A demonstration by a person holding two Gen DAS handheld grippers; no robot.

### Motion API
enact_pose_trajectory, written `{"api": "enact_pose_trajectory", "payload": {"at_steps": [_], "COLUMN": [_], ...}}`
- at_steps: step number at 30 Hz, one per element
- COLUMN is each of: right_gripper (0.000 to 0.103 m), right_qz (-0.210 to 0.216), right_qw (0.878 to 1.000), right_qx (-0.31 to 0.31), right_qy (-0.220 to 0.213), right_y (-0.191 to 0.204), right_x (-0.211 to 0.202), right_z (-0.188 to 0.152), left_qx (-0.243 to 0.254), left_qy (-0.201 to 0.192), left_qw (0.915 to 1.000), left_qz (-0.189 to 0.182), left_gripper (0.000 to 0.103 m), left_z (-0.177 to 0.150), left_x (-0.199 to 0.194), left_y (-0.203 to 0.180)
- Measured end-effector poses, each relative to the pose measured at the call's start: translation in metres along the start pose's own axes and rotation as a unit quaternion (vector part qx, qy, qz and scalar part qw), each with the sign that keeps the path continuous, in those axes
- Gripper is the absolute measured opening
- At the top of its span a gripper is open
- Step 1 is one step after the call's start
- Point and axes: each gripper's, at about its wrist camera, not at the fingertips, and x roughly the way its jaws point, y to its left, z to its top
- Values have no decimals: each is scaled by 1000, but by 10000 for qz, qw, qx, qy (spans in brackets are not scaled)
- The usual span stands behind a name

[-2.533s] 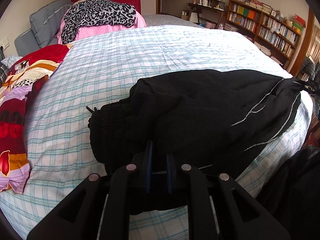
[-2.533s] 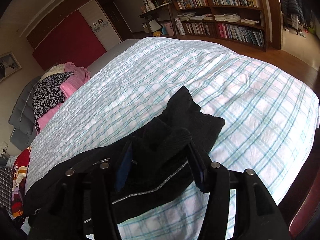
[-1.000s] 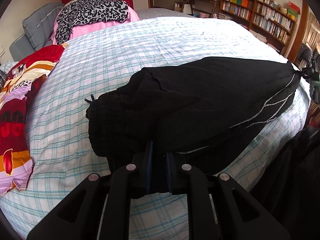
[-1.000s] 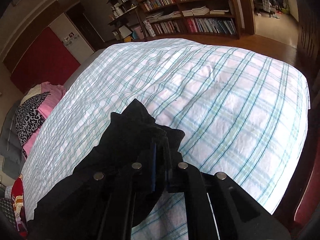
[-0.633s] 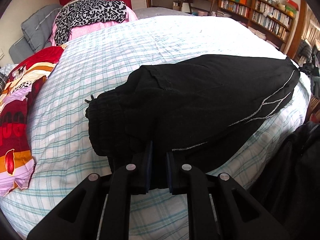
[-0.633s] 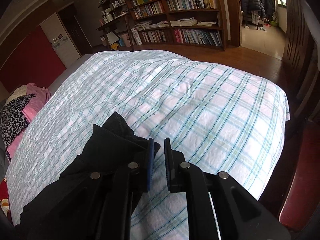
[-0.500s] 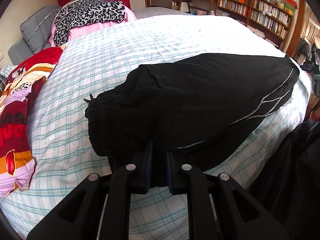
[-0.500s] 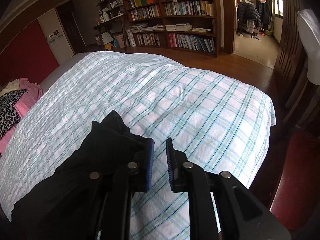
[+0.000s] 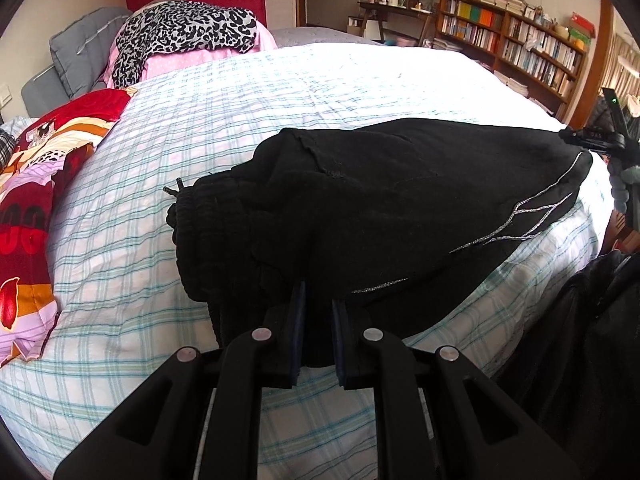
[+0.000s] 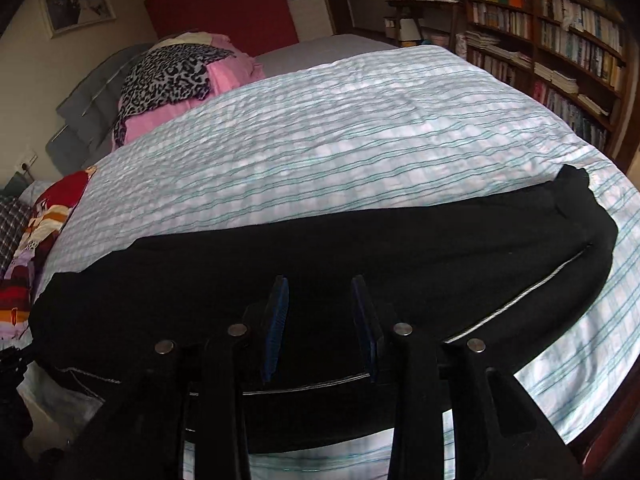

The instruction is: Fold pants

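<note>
Your right gripper (image 10: 320, 320) just let go of the cuff, jaws parting, empty | left gripper (image 9: 318, 312) clamped on pants (image 9: 380, 208) waist | pants flat on bed (image 9: 280, 92) | step: leg-smoothing done; next: regrip mid-leg, fold

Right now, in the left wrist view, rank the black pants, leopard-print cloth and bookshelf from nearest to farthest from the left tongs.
1. black pants, clamped in the left tongs.
2. leopard-print cloth, far left, at the bed's head.
3. bookshelf, far right, by the wall.
</note>
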Motion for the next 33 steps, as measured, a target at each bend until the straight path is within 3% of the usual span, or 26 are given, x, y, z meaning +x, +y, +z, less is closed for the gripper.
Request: {"api": "enact_pose_trajectory", "payload": {"at_steps": [7, 12, 14, 15, 16, 18, 21, 25, 29, 33], "right_gripper": [34, 34, 34, 34, 36, 52, 53, 53, 53, 58], "right_qz": [730, 857, 817, 856, 899, 997, 1235, 1759, 2367, 2809], "right_qw": [9839, 9735, 9729, 9728, 9729, 9709, 9619, 9455, 9192, 8866], "right_qx": [-1451, -1899, -1970, -1970, -1964, -2047, -2363, -2699, -3118, -3645], "right_qy": [751, 946, 894, 865, 832, 747, 605, 473, 427, 465], "right_y": [101, 124, 128, 131, 135, 146, 174, 227, 293, 367], "right_x": [32, 38, 35, 34, 33, 29, 25, 25, 26, 33], "right_z": [-47, -67, -69, -68, -67, -66, -64, -59, -56, -60], "left_qx": [-144, -839, -1154, -1317, -1472, -1735, -1831, -1436, -1023, -1136], "left_qy": [29, -2, -76, -153, -293, -481, -555, -241, 188, 178], "left_qw": [9999, 9962, 9928, 9907, 9881, 9827, 9810, 9893, 9931, 9920], "left_qz": [-46, -233, -312, -316, -330, -438, -325, 90, 537, 517], "left_gripper": [12, 13, 31, 59, 73, 73, 73, 73, 73, 74], "left_z": [-14, -17, -14, -13, -12, -10, -8, -10, -24, -34], "left_x": [0, -5, -9, -13, -17, -24, -29, -21, -2, 0], "left_y": [4, 29, 40, 45, 51, 63, 69, 59, 49, 55]}}
